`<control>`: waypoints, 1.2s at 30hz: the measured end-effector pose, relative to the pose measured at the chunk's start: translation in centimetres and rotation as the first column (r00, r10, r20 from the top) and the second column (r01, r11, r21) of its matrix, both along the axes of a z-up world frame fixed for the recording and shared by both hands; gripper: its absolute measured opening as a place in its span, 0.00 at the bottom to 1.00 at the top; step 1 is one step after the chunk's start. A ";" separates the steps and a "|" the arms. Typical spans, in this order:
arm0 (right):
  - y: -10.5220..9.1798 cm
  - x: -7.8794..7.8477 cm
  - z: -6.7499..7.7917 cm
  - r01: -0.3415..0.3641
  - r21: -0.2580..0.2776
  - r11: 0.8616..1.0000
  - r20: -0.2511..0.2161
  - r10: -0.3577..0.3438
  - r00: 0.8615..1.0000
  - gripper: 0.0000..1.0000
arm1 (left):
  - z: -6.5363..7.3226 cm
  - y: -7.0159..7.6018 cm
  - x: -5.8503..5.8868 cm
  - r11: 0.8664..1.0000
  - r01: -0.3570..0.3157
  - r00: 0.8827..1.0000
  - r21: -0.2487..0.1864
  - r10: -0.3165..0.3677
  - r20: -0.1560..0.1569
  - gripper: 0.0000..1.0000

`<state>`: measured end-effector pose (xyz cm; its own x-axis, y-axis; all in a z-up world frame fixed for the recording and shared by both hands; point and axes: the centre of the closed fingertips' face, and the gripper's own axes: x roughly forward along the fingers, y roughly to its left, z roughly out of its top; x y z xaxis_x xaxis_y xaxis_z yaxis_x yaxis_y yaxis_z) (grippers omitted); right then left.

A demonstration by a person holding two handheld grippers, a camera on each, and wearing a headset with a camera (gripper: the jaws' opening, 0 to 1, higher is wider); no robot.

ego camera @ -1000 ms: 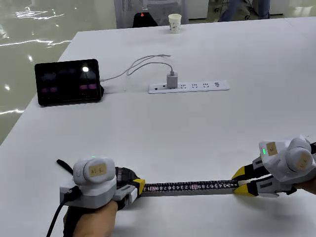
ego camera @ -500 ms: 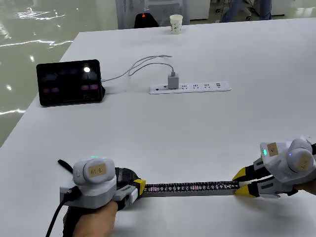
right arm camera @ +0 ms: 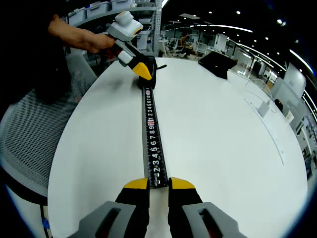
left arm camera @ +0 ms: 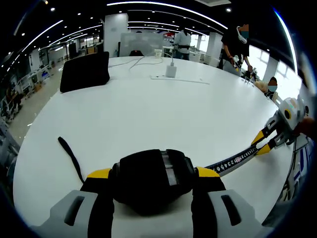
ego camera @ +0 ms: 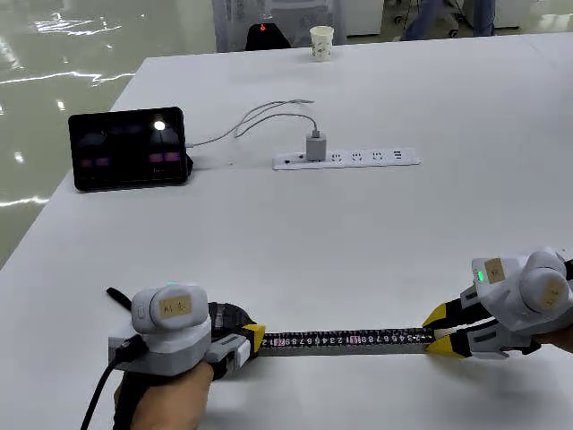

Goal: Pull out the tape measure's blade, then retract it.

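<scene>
White desk (ego camera: 358, 233), glossy pale floor (ego camera: 54, 81) beyond. On it: black tablet (ego camera: 130, 148), white power strip (ego camera: 358, 158), paper cup (ego camera: 321, 41) at far edge. Your left hand-held gripper (ego camera: 243, 340) clamps the black tape measure (left arm camera: 151, 181); its blade (ego camera: 345, 339) lies along the near edge, tip pinched by your right hand-held gripper (ego camera: 439, 331).

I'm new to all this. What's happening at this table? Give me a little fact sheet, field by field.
Setting: white table
Left claw: shut on the black tape measure case
Right claw: shut on the tip of the black numbered blade
Blade: drawn out straight between the two claws, low along the table
Stage: pulled out, not yet retracted
Also on table: black tablet, white power strip with a charger plugged in, paper cup at the far edge
</scene>
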<state>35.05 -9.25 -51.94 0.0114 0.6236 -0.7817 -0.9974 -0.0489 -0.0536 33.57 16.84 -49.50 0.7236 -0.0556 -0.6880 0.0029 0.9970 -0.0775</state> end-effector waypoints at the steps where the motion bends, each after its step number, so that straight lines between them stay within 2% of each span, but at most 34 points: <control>1: 0.0 0.0 0.0 -0.002 0.000 1.000 0.000 0.002 1.000 0.10 | 0.0 0.0 0.0 1.000 0.001 1.000 -0.001 -0.001 0.000 0.58; 36: 2.0 -0.4 0.0 -0.018 0.014 1.000 -0.012 0.018 1.000 0.10 | 0.1 -0.1 -0.2 1.000 0.008 1.000 -0.014 -0.008 -0.001 0.58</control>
